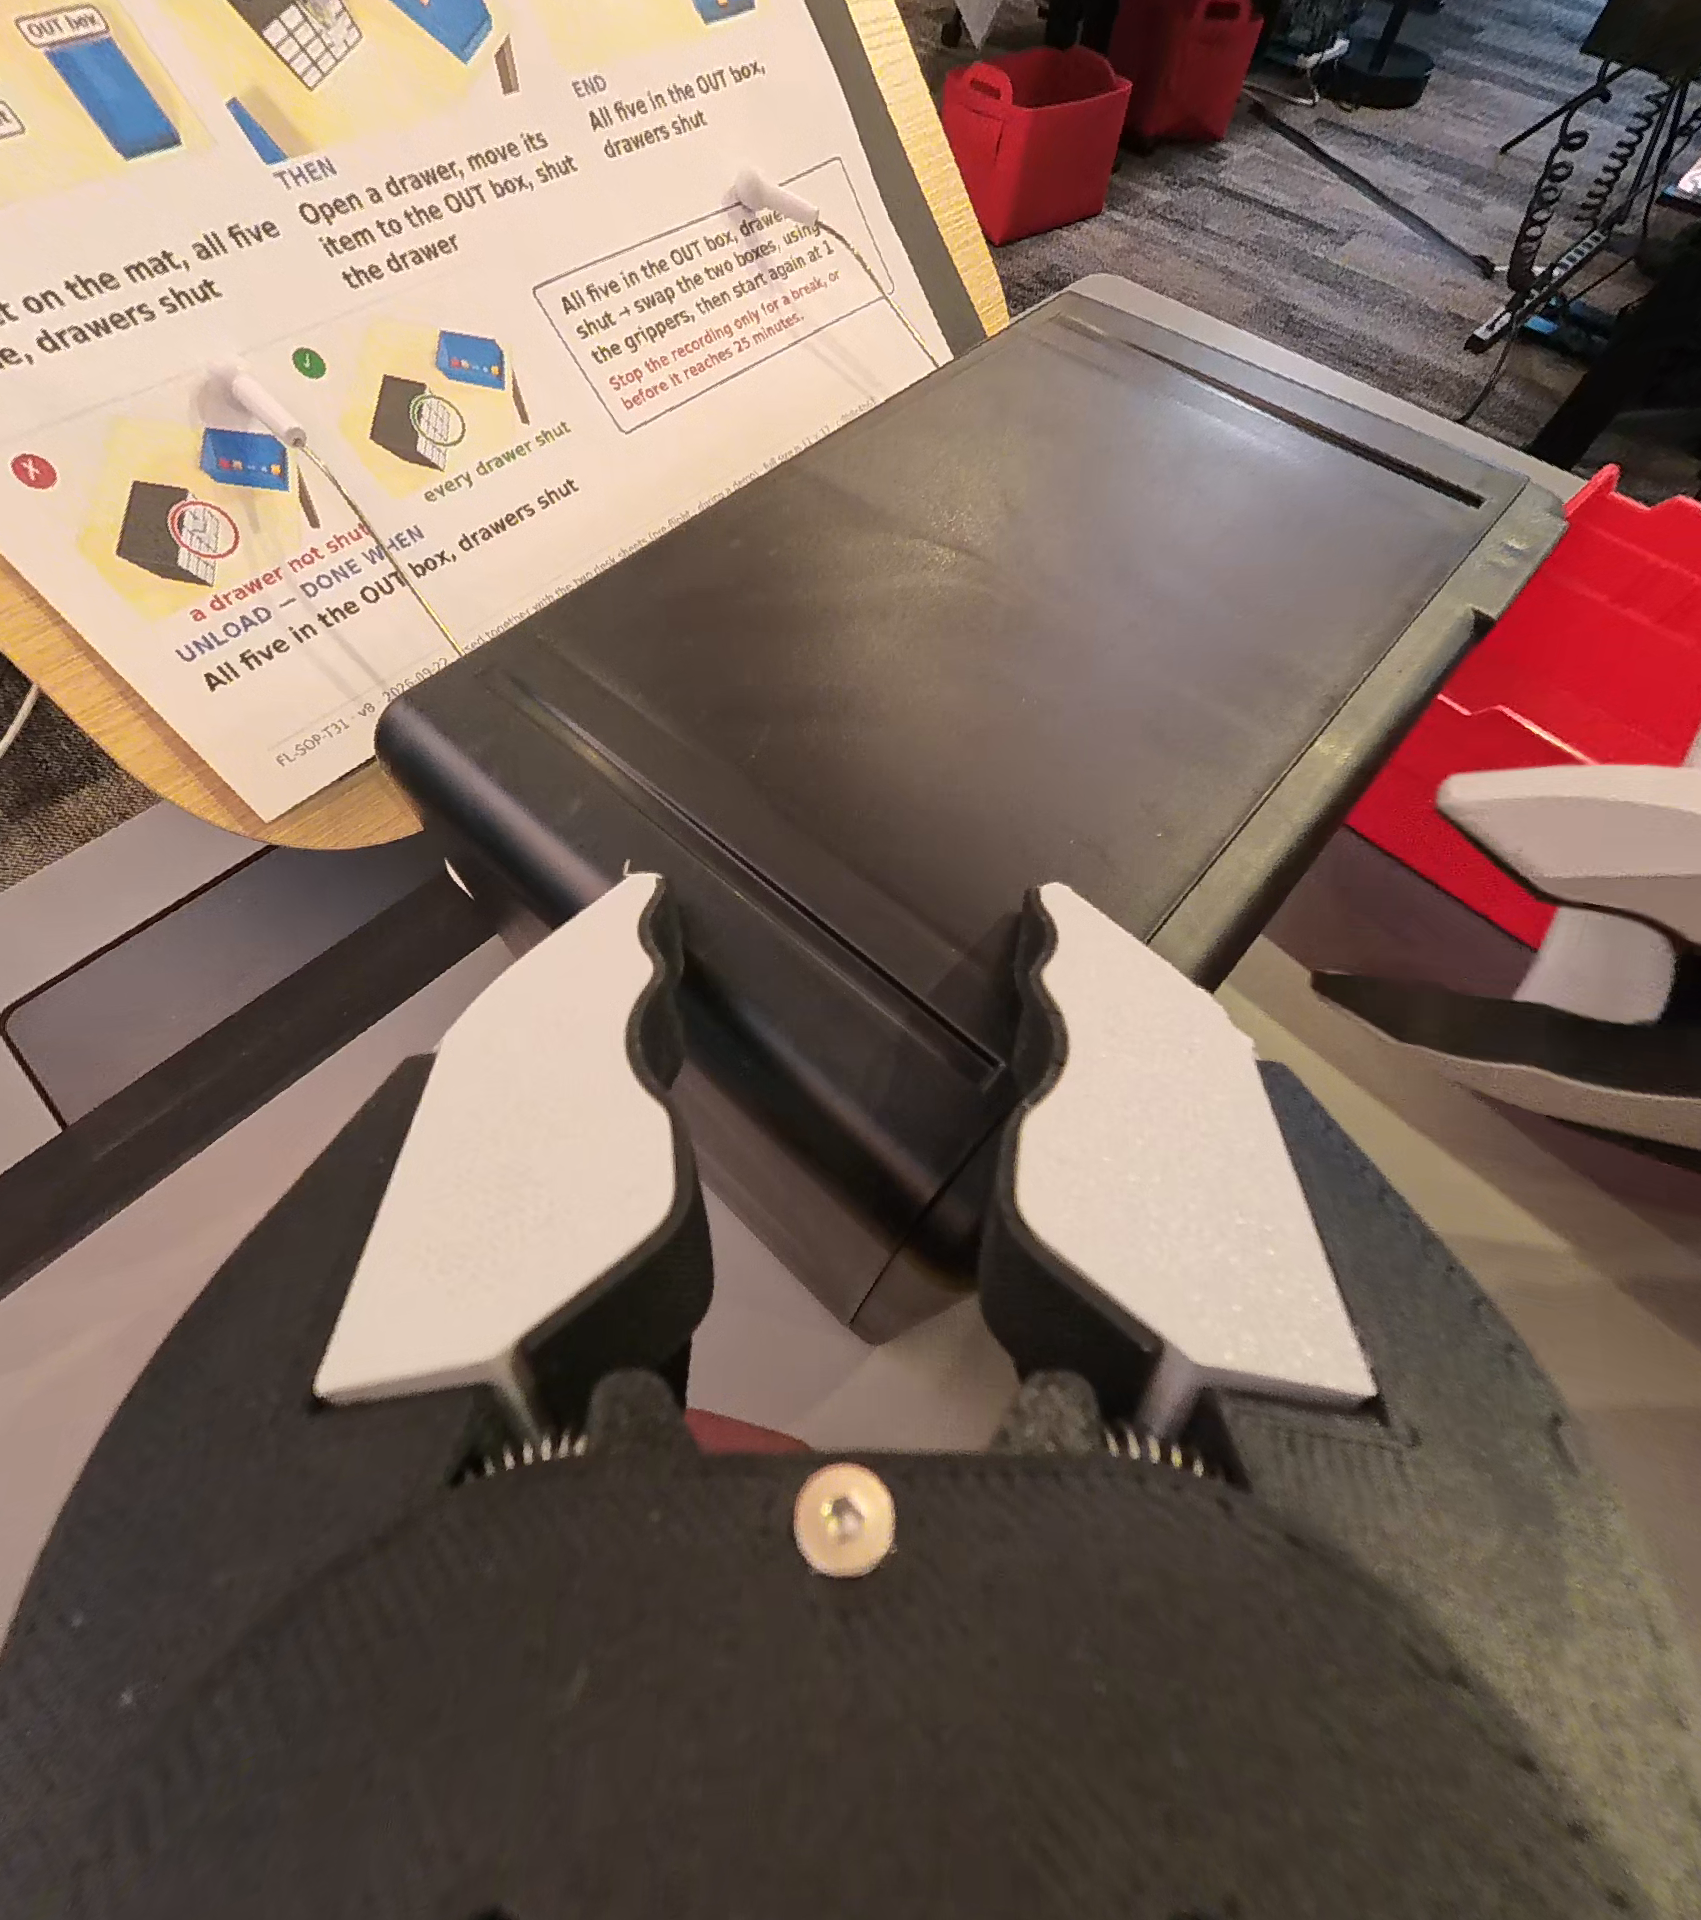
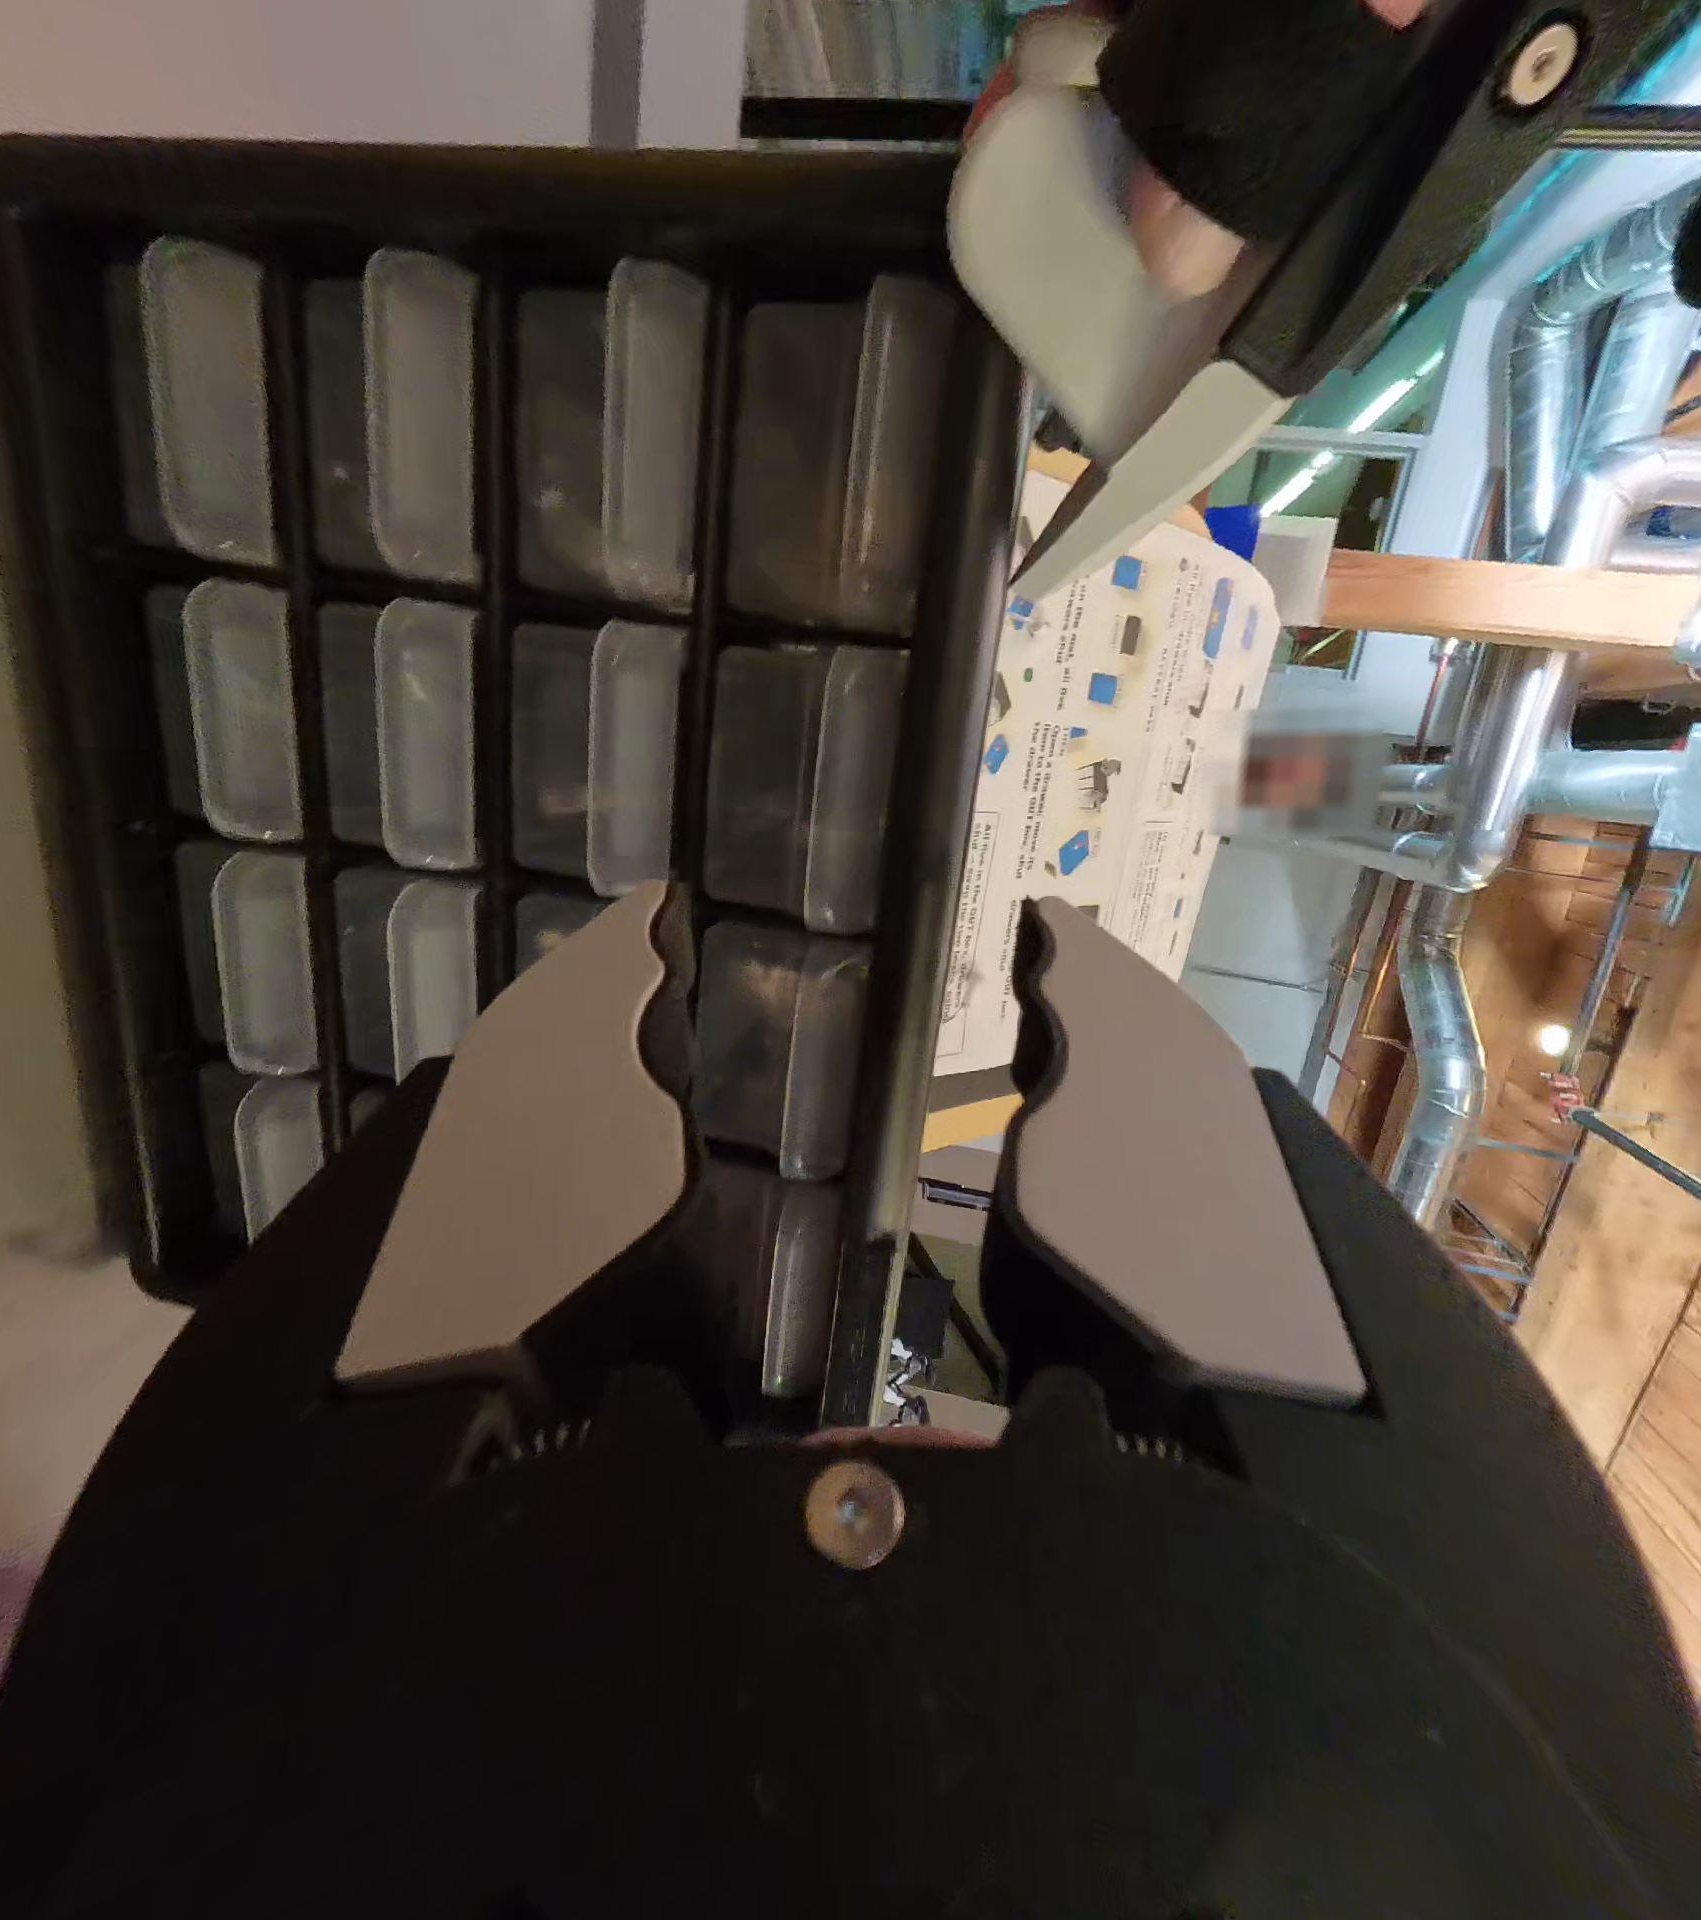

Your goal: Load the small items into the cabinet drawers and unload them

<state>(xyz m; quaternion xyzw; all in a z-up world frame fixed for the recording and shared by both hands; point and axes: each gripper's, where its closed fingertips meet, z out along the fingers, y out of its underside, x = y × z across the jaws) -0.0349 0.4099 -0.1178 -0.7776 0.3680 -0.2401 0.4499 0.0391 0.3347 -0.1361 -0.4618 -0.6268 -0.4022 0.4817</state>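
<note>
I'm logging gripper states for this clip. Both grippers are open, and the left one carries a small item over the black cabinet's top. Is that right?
Not quite. The left gripper carries nothing: the left wrist view shows only the cabinet between its fingers. The rest stands: both are open, and the right gripper faces the clear drawers.

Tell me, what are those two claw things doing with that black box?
A person holds a gripper in each hand. The left gripper is open over the top edge of the black cabinet. The right gripper is open too, pointing at the clear drawers on the front. Neither holds anything, and the drawers look shut. A red bin sits beside the cabinet.
</note>
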